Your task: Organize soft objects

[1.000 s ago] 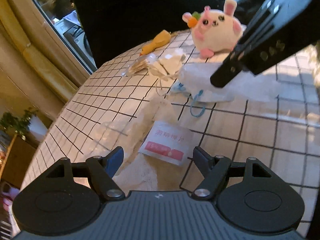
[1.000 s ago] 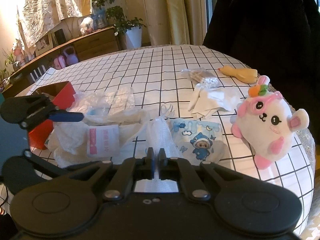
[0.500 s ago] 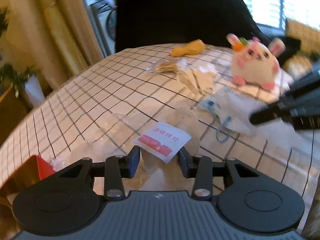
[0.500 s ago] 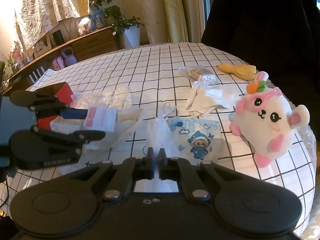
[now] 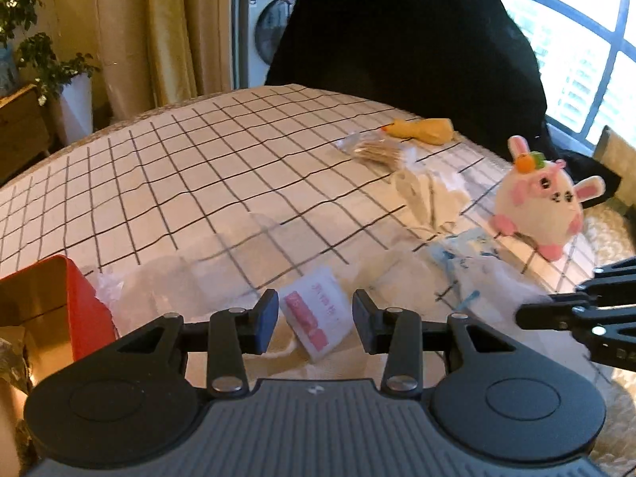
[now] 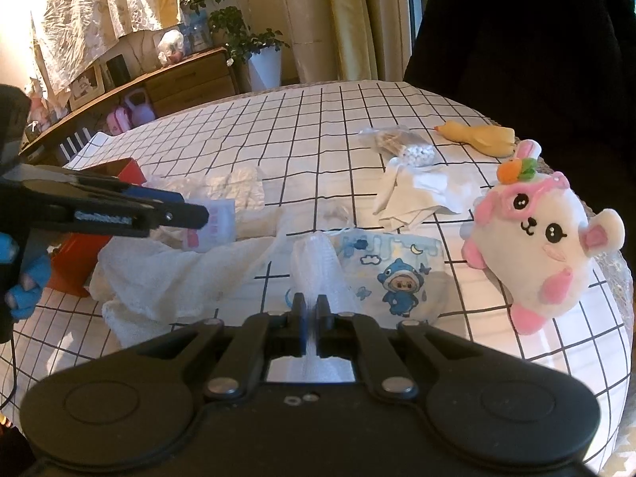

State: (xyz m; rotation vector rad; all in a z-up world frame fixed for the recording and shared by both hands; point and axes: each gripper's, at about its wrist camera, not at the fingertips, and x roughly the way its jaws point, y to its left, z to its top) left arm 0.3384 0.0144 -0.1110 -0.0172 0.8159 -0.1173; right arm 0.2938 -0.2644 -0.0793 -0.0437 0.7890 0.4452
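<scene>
Since the earlier frame your left gripper [image 5: 314,320] has swung toward the red box [image 5: 85,310], and the small white packet with the pink label [image 5: 316,316] now sits squarely between its fingers instead of just ahead of them. Those fingers stand apart on either side of the packet; whether either pad touches it cannot be told from these views. In the right wrist view the same packet [image 6: 214,224] shows just past the tip of your left gripper [image 6: 190,212], over the white gauze cloth [image 6: 167,278].

Your right gripper [image 6: 311,312] is clamped tight on a bunched piece of white mesh fabric [image 6: 318,266], which rises out from between the fingers. Just to the right of the mesh lies a flat blue cartoon-print pack [image 6: 397,266] on the checked tablecloth [image 6: 254,135].

At the right edge of the table the pink-and-white plush bunny [image 6: 536,234] sits upright, apart from both grippers. Farther off lie a crumpled white cloth [image 6: 421,194], a clear bag of small items [image 6: 401,145] and a yellow soft toy [image 6: 481,139]. The red box [image 6: 115,181] stands at the left, near your left gripper, with clear plastic wrap [image 6: 222,185] beside it.
</scene>
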